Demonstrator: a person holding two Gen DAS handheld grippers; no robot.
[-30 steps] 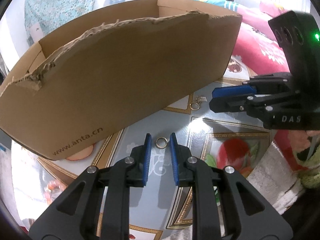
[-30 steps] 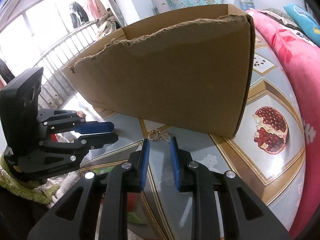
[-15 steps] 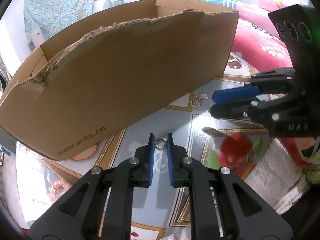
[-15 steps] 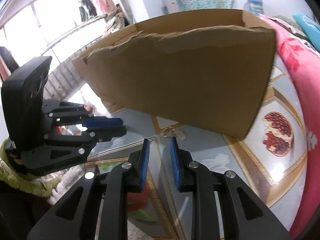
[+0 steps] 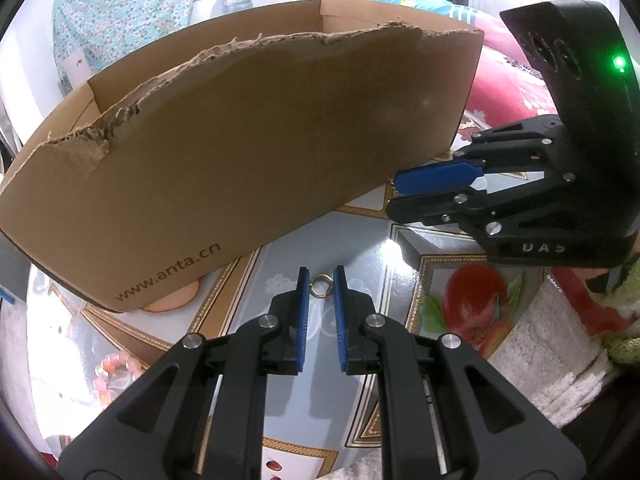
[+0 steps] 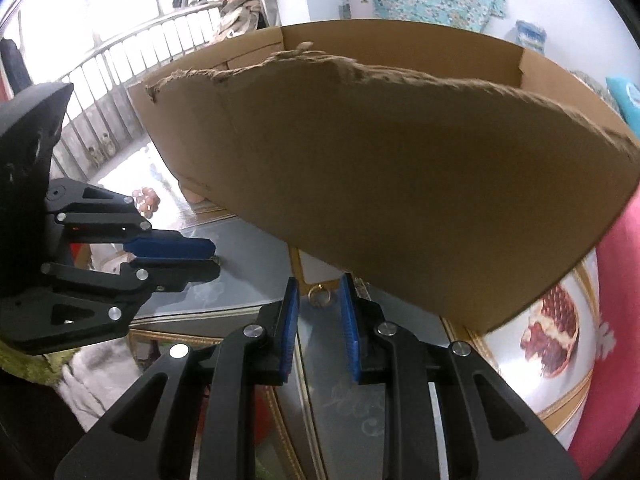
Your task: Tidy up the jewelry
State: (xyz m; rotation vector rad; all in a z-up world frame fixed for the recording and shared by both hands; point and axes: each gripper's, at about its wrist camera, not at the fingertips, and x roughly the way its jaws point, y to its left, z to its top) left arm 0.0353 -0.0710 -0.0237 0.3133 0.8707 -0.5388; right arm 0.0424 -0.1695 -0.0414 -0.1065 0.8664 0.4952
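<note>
A small gold ring (image 5: 321, 285) lies on the glossy patterned table, right between the fingertips of my left gripper (image 5: 321, 286), whose jaws stand narrowly apart around it without visibly pressing it. A second gold ring with a chain piece (image 6: 320, 295) lies by the box's front edge, between the fingertips of my right gripper (image 6: 319, 298), which is open. A torn brown cardboard box (image 5: 240, 152) stands just behind both; it also fills the right wrist view (image 6: 400, 184). Each gripper shows in the other's view: the right (image 5: 424, 196) and the left (image 6: 208, 260).
A pink bead bracelet (image 5: 116, 376) lies on the table at the left, also seen past the left gripper (image 6: 146, 198). A white fuzzy cloth (image 5: 552, 360) covers the table's right edge. A pink quilt (image 6: 612, 320) lies to the right.
My left jaws narrowed around the gold ring, then stayed close. My right gripper swung left and closer to the second ring, so the box now looms larger.
</note>
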